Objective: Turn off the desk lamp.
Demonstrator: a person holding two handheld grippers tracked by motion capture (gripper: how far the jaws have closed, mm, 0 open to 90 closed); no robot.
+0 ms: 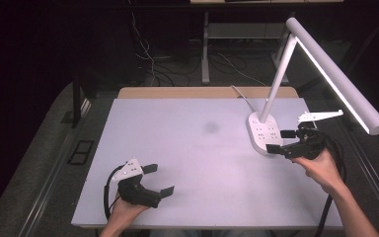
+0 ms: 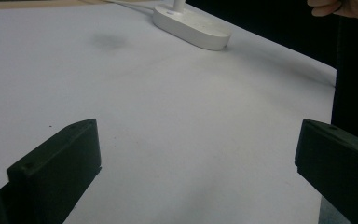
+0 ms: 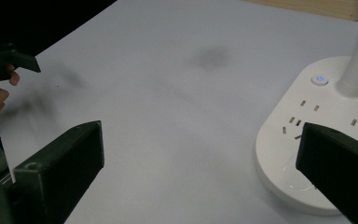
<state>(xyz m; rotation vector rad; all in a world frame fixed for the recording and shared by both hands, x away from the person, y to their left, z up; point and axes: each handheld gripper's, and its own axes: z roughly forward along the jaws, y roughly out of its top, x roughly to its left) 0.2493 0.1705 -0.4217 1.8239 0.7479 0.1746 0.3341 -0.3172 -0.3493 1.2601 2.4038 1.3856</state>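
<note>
A white desk lamp with a lit bar head stands on an oval white base at the right of the pale table. The base carries socket holes and a small lit button. My right gripper is open, its jaws just right of the base and one jaw over the base's near edge. My left gripper is open above the table's front left, with nothing between its jaws. In the left gripper view the base lies far ahead.
A faint dark smudge marks the table's middle. A white cord runs from the lamp base toward the back edge. Cables lie on the dark floor beyond the table. A wooden strip borders the far edge.
</note>
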